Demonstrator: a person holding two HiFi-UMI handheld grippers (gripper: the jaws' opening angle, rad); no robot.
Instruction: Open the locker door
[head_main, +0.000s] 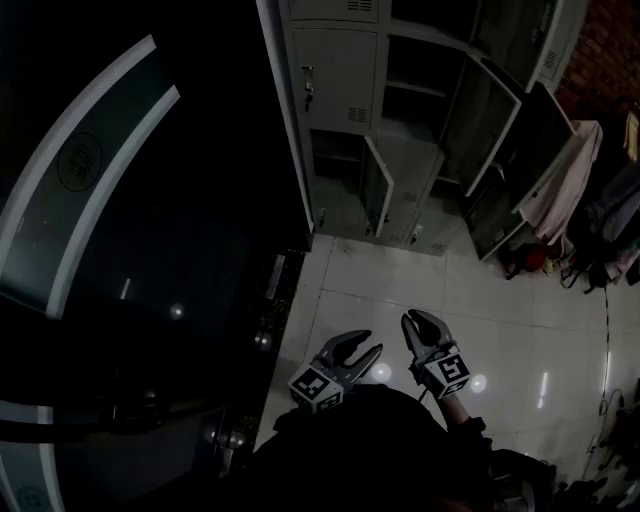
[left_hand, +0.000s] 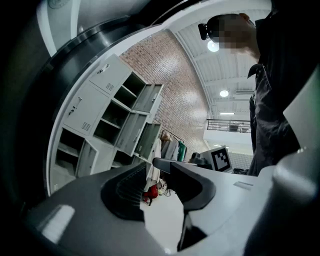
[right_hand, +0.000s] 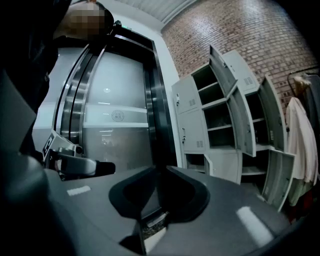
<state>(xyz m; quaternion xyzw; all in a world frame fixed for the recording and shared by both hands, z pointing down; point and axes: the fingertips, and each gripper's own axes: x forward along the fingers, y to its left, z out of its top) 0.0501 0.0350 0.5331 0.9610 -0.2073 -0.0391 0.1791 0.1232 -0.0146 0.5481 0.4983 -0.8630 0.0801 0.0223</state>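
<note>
A bank of grey metal lockers (head_main: 345, 95) stands against the far wall, above the middle of the head view. One upper door (head_main: 335, 75) with a small handle is closed, while several others, such as a low door (head_main: 375, 185), hang open. The lockers (left_hand: 100, 115) also show in the left gripper view, and the lockers (right_hand: 220, 110) in the right gripper view. Both grippers are held low near my body, well short of the lockers. My left gripper (head_main: 372, 345) (left_hand: 150, 164) has its tips together with nothing held. My right gripper (head_main: 412, 318) (right_hand: 157, 171) is shut and empty too.
A dark curved glass door (head_main: 150, 200) fills the left side. Clothes (head_main: 570, 180) hang on a rack at the right beside a brick wall (right_hand: 260, 45), with a red item (head_main: 530, 260) on the floor. White floor tiles (head_main: 400, 285) stretch between me and the lockers.
</note>
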